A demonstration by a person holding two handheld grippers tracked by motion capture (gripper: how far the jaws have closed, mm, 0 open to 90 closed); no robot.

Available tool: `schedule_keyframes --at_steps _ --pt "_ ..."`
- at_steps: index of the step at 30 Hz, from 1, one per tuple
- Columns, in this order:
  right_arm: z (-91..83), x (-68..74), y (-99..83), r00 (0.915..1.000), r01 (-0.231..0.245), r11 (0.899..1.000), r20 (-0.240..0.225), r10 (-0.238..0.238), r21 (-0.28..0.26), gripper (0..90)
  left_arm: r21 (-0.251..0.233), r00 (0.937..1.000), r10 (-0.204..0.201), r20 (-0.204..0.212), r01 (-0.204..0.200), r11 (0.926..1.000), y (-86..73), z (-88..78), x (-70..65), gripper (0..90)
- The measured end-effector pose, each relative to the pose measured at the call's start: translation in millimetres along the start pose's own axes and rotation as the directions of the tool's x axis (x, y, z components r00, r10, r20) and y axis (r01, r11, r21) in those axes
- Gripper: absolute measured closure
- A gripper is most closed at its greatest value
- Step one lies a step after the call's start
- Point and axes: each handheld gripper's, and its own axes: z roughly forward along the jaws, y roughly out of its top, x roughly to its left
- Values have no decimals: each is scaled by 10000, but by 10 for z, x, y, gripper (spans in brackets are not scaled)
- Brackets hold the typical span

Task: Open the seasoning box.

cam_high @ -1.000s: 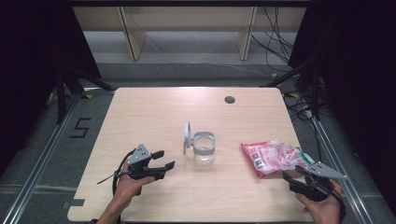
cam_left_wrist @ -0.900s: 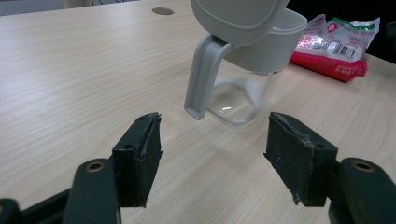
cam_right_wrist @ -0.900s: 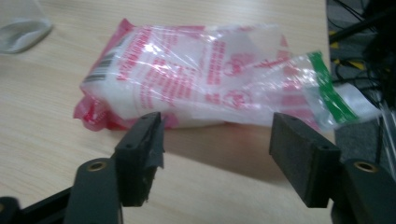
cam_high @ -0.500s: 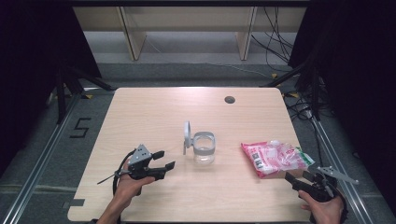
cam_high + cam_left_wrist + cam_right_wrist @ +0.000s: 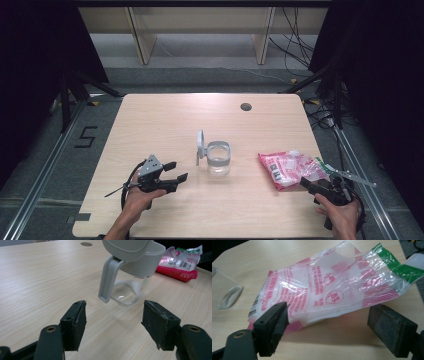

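Observation:
A clear jar (image 5: 218, 159) with a grey rim stands at the table's middle, its hinged grey lid (image 5: 199, 145) tipped up on its left. A pink and white plastic bag (image 5: 287, 167) lies to the right of it. My left gripper (image 5: 175, 172) rests near the front left, open and empty, pointing at the jar (image 5: 127, 291) and still a little short of it. My right gripper (image 5: 312, 182) sits low at the bag's near corner. Its jaws have just been opening. The bag's (image 5: 324, 290) near edge lies between the pads, which do not press on it.
A dark round hole (image 5: 245, 106) sits in the tabletop near the far edge. The table's right edge (image 5: 320, 165) runs close beside the bag and my right hand. Cables (image 5: 325, 115) lie on the floor at the right. Bare wood spreads behind and left of the jar.
My right gripper has dropped lower and edged left toward the bag, and its jaws have spread wider. The left hand, jar and bag have stayed put.

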Motion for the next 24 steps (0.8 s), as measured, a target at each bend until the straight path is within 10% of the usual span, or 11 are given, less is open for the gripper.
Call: schedule_keyframes --at_steps 8,10,24 --pt "135 -71 95 9999 -115 9989 -92 111 -456 192 92 9998 165 98 -166 9998 -6 11 -12 349" --pt "145 -6 109 9963 -845 9961 -181 840 -249 210 140 9998 199 40 -199 9997 -10 15 -21 348" --pt "361 -62 227 9982 -452 9984 381 465 -352 423 262 9994 335 71 -337 9991 -31 18 -69 322"
